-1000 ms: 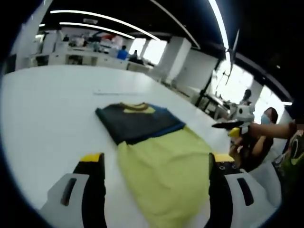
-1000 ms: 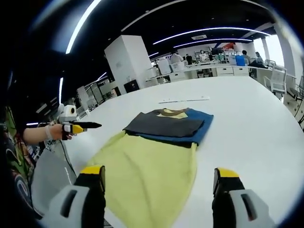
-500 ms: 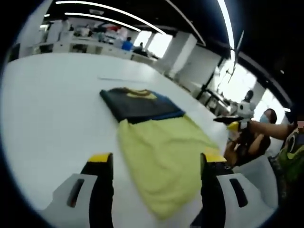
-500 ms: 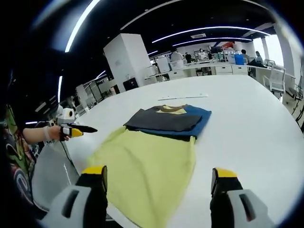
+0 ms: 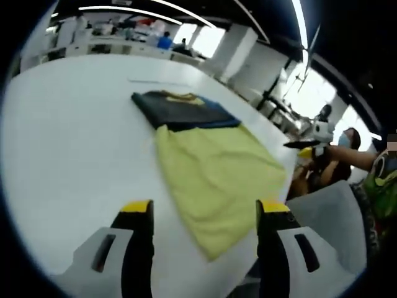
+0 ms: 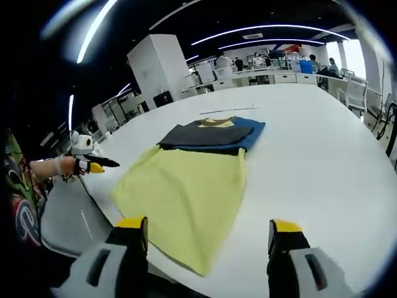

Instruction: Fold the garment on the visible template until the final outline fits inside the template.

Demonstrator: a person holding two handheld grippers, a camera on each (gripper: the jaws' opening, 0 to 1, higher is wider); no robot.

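A garment (image 5: 211,164) lies flat on a wide white surface (image 5: 68,136) in a large open office. Its near part is pale yellow; its far end, by the collar, is dark grey and blue with the sleeves folded in over it. In the left gripper view, the left claw (image 5: 205,214) hovers above the near edge of the surface with its yellow-tipped jaws spread wide and nothing between them, just short of the yellow hem's near corner. In the right gripper view, the right claw (image 6: 208,230) is likewise released and empty, its jaws spread to either side of the hem corner without touching the garment (image 6: 186,177). The white surface (image 6: 316,155) stretches away on all sides of it. A thin pale strip (image 6: 226,110) lies on the surface beyond the collar (whether it is a template marking I cannot tell). Desks and ceiling light strips fill the background.
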